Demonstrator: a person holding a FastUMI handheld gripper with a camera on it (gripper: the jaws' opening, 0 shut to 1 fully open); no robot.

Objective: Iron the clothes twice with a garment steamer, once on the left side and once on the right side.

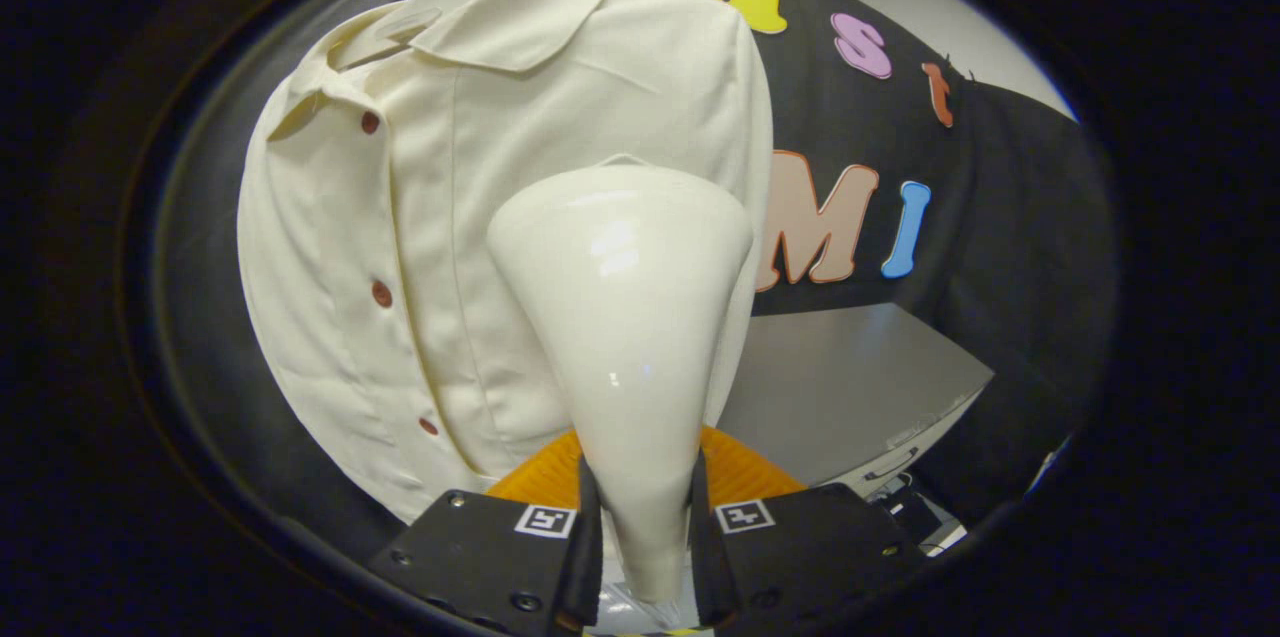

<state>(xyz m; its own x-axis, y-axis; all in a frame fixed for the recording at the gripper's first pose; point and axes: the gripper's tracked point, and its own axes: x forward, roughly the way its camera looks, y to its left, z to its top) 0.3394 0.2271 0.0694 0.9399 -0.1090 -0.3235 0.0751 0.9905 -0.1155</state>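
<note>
A cream short-sleeved shirt (400,217) with brown buttons hangs in front of the black cloth wall, collar at the top. My gripper (645,527) is shut on the narrow handle of a glossy white garment steamer (625,317). The steamer's wide head flares upward beyond the fingers and rests against or very near the shirt's right panel, right of the button row. It hides the part of the shirt behind it. Whether the head touches the fabric I cannot tell.
A grey table surface (850,387) lies to the right below the cloth wall, with cables and small items near its front edge (900,487). An orange ribbed object (740,472) sits just behind the fingers.
</note>
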